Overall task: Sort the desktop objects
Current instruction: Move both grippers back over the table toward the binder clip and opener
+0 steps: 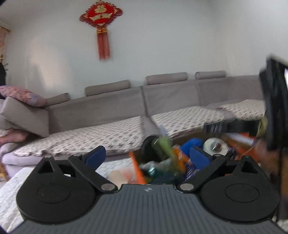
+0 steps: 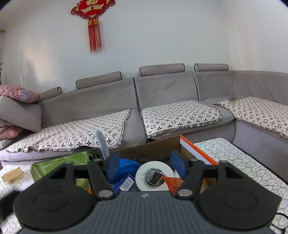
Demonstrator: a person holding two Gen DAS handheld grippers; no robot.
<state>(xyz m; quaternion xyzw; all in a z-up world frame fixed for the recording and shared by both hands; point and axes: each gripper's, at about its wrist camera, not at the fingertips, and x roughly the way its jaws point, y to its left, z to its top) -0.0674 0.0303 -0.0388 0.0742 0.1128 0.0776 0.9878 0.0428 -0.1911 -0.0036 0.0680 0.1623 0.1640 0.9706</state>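
Cardboard box (image 2: 154,145) on table before grey sofa (image 2: 162,90), heaped with clutter. White tape roll (image 2: 153,175) lies flat inside, hole up. Right gripper (image 2: 145,164) level-ish over roll, jaws wide, empty. Left gripper (image 1: 147,156) jaws wide, nothing gripped; blurred objects beyond.

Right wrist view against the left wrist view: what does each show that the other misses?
Only the right wrist view shows the small wooden block on the table and the sofa's corner seat. Only the left wrist view shows the other handheld device at its right edge. Both share the white tape roll, the red wall knot, the grey sofa, and open tongs holding nothing.
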